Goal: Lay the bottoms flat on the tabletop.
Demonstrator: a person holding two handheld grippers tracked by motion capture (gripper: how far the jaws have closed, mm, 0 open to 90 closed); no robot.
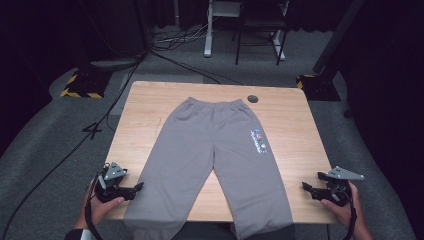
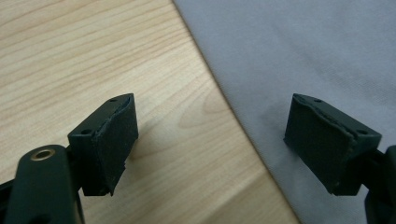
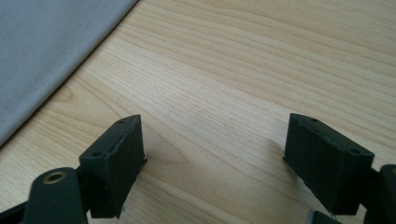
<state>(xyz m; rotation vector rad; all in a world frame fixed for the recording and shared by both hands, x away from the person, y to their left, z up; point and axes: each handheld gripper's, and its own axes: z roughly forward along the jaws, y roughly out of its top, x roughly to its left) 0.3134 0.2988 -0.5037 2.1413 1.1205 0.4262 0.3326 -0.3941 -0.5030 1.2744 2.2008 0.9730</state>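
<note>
grey sweatpants [image 1: 212, 150] flat mid-table, cuffs over the near edge; your left gripper [image 1: 136, 188] and right gripper [image 1: 306, 187] both spread, holding nothing; approach step, next pinch each leg's outer edge.

A light wooden table [image 1: 295, 135] with rounded corners stands on grey carpet. A pair of grey sweatpants [image 1: 212, 150] lies flat on it, waistband at the far side, both legs running to the near edge and hanging slightly over it.
</note>
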